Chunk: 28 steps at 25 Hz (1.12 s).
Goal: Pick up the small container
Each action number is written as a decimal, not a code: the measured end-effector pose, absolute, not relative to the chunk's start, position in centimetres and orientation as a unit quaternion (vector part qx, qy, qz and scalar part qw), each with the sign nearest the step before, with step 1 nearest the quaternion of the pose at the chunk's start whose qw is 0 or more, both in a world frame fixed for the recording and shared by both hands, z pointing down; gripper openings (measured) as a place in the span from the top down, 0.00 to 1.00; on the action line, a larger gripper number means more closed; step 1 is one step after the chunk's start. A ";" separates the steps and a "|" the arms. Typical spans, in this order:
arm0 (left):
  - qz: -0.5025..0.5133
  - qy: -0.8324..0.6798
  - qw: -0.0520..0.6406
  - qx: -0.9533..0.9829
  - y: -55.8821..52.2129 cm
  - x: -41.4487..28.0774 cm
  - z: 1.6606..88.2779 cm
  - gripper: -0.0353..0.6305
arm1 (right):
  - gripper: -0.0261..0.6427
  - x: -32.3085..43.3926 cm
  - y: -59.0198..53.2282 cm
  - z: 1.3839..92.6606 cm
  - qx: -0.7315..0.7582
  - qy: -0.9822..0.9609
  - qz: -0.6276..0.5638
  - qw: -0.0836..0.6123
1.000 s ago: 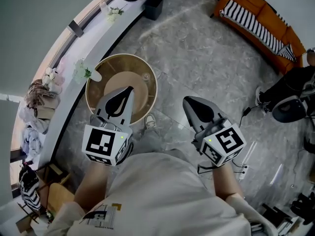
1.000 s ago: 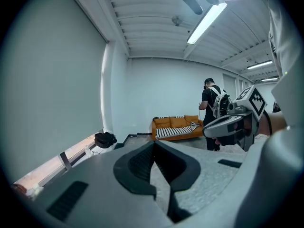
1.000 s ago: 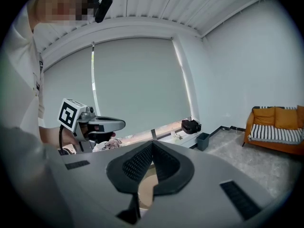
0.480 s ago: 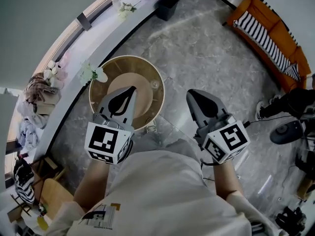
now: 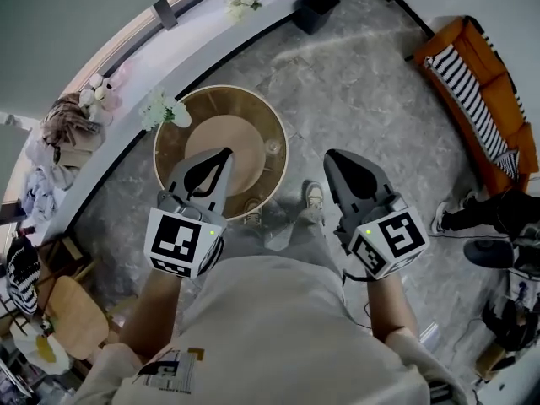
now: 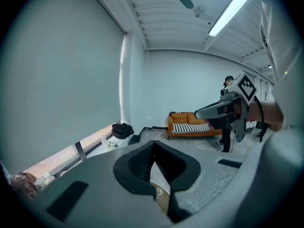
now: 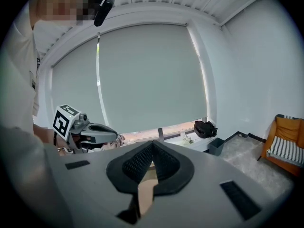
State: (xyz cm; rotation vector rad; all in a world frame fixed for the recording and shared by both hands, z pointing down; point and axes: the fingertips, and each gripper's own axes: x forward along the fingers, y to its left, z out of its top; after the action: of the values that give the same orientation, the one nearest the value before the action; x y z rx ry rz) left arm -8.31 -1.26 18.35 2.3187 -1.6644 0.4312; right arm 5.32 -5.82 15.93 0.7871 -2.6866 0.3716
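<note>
The person stands on the grey stone floor point(image 5: 371, 83) and holds both tools in front of the body, at about the same height and well apart from each other. The left gripper point(image 5: 222, 153) has its two jaws pressed together with nothing between them, and the right gripper point(image 5: 332, 158) is the same: jaws together, empty. The small container point(image 5: 272, 148) – a clear little cup, as far as I can see – stands upright on the round wooden table point(image 5: 181, 133), close to the rim on the person's right side. From the head view the tip of the left gripper lies over the table top, a little to the left of the container and not touching it; the right gripper points past the table, over the floor. Behind the table runs a white window ledge point(image 5: 126, 83) with flowers point(image 5: 160, 108) on it, and an orange sofa point(image 5: 472, 112) stands far off at the right – a striped cushion lies on it.
</note>
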 end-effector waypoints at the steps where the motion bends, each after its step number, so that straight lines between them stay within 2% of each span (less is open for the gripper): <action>1: 0.153 -0.580 0.127 0.790 -1.5 -8.5 18.7 0.94 | 0.95 5.5 -6.4 16.2 0.268 -0.941 0.131 0.158; 10: 0.158 -0.647 0.104 0.739 -4.9 -6.1 19.0 0.94 | 0.95 6.6 -12.5 18.4 0.176 -0.963 0.105 0.174; 15: 0.208 -0.656 0.050 0.724 -6.5 -3.9 19.0 0.94 | 0.95 6.2 -14.8 18.5 0.126 -0.971 0.099 0.176; 20: 0.164 -0.688 0.068 0.704 -7.8 -3.1 20.2 0.93 | 0.95 5.8 -16.1 19.2 0.096 -0.975 0.100 0.175; 21: 0.165 -0.688 0.069 0.703 -8.0 -3.0 20.6 0.91 | 0.95 5.5 -16.3 19.5 0.093 -0.975 0.099 0.175; 23: 0.155 -0.688 0.077 0.705 -8.1 -3.1 21.2 0.78 | 0.95 4.9 -16.3 20.0 0.087 -0.975 0.099 0.178; 25: 0.138 -0.686 0.091 0.709 -8.1 -3.4 22.0 0.76 | 0.95 4.2 -16.3 20.8 0.083 -0.975 0.098 0.179; 28: 0.133 -0.673 0.088 0.723 -8.6 -3.7 23.3 0.66 | 0.95 3.6 -16.6 22.0 0.087 -0.976 0.090 0.179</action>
State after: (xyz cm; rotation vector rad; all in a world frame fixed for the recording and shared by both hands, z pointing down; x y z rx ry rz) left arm -3.68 -8.63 23.30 2.1520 -2.0029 0.3952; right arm 3.58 -16.61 22.02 0.2462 -2.7600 0.2532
